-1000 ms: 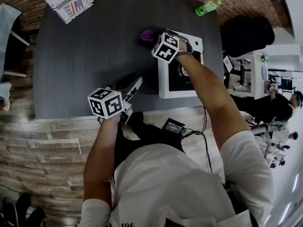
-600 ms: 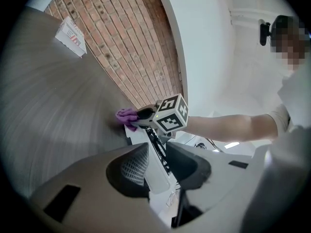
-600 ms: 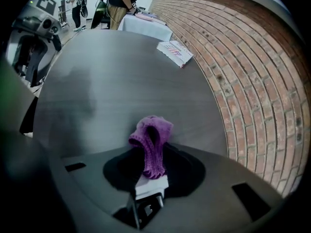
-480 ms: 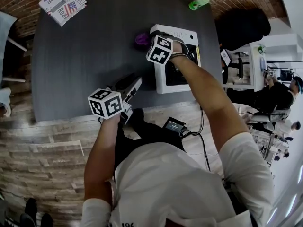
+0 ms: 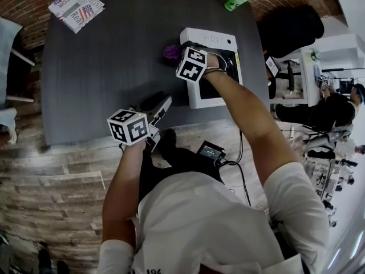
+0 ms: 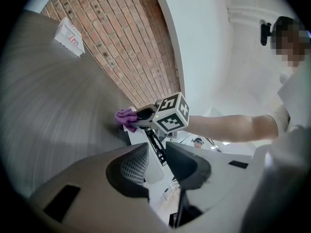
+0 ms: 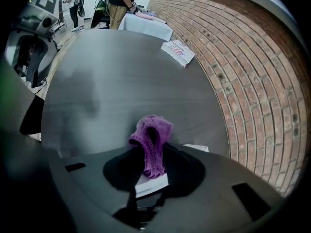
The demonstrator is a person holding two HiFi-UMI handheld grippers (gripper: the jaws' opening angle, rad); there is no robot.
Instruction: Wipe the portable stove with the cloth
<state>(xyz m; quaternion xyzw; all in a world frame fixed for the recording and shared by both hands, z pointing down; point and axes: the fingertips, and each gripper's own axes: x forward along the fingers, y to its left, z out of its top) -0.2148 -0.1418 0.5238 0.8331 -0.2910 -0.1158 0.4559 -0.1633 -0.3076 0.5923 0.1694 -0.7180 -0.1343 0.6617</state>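
Table (image 5: 102, 67), stove (image 5: 197, 99) show overhead; close up, right tool (image 7: 150, 152) pinches cloth (image 7: 151, 130) (left tool (image 6: 156, 161) spread).

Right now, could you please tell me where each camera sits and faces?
Head view: on the person's head, facing steeply down at table and stove; both arms show.
Left gripper view: on the left gripper at the table's edge, facing the right gripper; open jaws show.
Right gripper view: at the stove, facing across the table; jaws gripping the cloth.
Shared: the cloth.
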